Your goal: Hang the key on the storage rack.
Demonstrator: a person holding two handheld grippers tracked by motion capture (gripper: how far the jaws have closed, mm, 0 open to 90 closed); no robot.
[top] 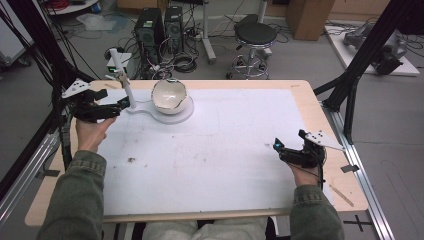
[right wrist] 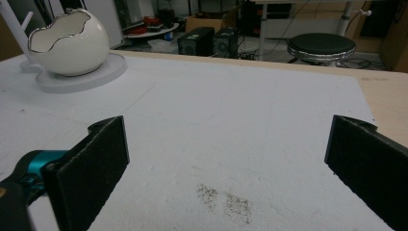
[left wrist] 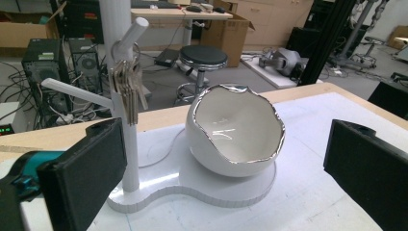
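Observation:
A white egg-shaped bowl [top: 169, 96] with a jagged silver rim sits on a flat white base [top: 176, 116] at the back left of the table. On the same base stands a white peg post [top: 126, 86]. A bunch of keys [left wrist: 127, 92] hangs from one of its pegs. My left gripper [top: 124, 104] is open just left of the post, and its view looks at the bowl [left wrist: 235, 130] with nothing between the jaws. My right gripper [top: 278, 148] is open and empty low over the table's right side, far from the bowl [right wrist: 67, 43].
A white sheet [top: 215, 150] covers most of the wooden table [top: 320, 117]. Dark crumbs [right wrist: 226, 199] lie on it before the right gripper, and a small speck [top: 131, 160] near the left forearm. A black stool [top: 255, 36], computer towers [top: 150, 27] and cables stand on the floor beyond.

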